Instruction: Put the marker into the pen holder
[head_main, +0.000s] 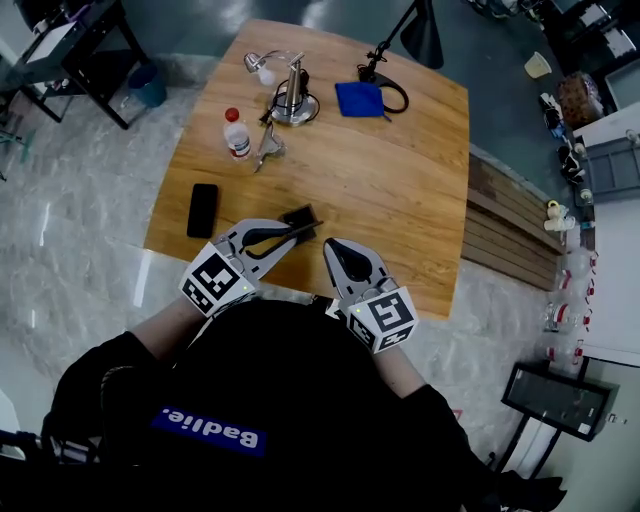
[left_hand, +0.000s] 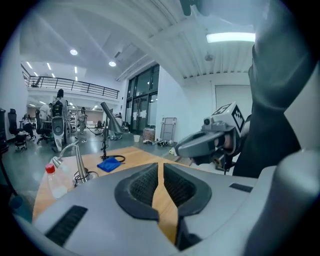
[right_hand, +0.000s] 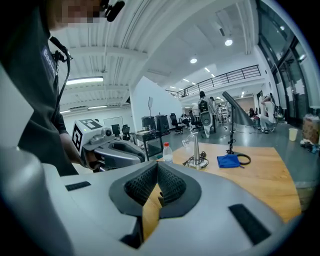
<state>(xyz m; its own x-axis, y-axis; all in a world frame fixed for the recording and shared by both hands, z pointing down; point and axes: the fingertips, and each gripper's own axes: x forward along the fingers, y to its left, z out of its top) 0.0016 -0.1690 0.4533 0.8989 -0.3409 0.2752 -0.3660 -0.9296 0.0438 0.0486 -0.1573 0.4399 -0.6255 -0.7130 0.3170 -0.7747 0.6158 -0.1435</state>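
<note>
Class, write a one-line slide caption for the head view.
Left gripper and right gripper, fingers closed, poised over the near edge of a wooden table, beside a phone.

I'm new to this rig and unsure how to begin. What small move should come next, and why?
Probably open the left gripper and dip it toward the marker. Its jaws are together on nothing, and the marker seems to lie on the table just past its tip, beside the dark pen holder.
</note>
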